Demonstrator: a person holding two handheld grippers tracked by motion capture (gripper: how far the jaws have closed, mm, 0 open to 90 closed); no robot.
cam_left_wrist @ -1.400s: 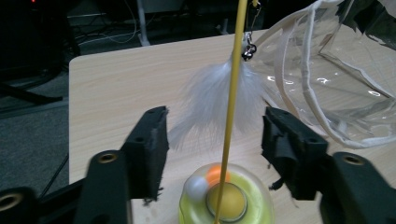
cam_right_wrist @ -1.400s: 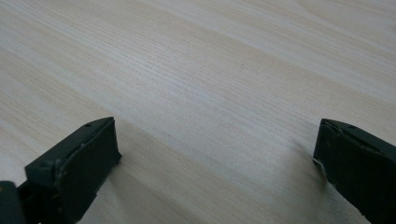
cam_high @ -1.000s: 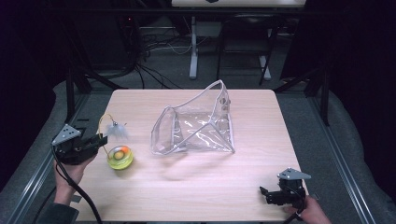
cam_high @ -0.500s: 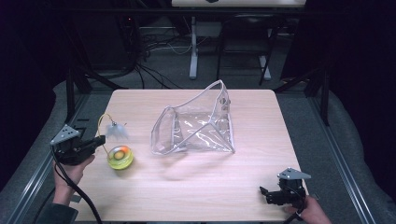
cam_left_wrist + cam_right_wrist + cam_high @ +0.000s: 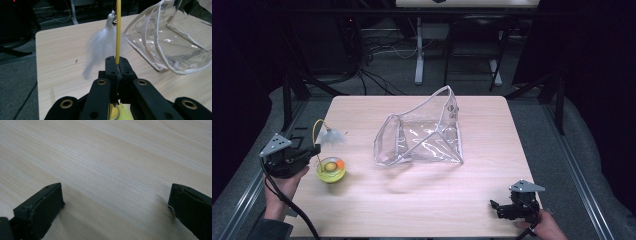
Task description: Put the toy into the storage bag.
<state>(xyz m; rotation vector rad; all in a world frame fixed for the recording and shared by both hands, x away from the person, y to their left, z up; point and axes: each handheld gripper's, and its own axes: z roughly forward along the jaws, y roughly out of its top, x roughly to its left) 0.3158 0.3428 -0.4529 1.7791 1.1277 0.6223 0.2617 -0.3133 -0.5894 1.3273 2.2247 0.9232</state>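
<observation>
Currently, I read no brand, label or writing on any item in these views.

Left gripper (image 5: 314, 149): it sits at the left edge of the high view, level with the middle of the table (image 5: 422, 210), held in the person's left hand (image 5: 279, 187). In the left gripper view its jaws are pressed together on a thin yellow wand (image 5: 118, 30), which rises from between them to the top of the frame. A white feather tuft (image 5: 100, 48), blurred, hangs just left of the wand. In the high view the wand arcs up from a yellow-green round base (image 5: 331, 170) resting on the table just right of the gripper; an orange spot shows inside the base.

Right gripper (image 5: 494, 206): it sits at the lower right of the high view, held low over the table by the person's right hand (image 5: 546, 227). In the right gripper view its jaws are spread wide with bare wood between them.

A clear plastic pouch (image 5: 424, 135) with white trim stands open at the centre of the high view, well apart from both grippers.
</observation>
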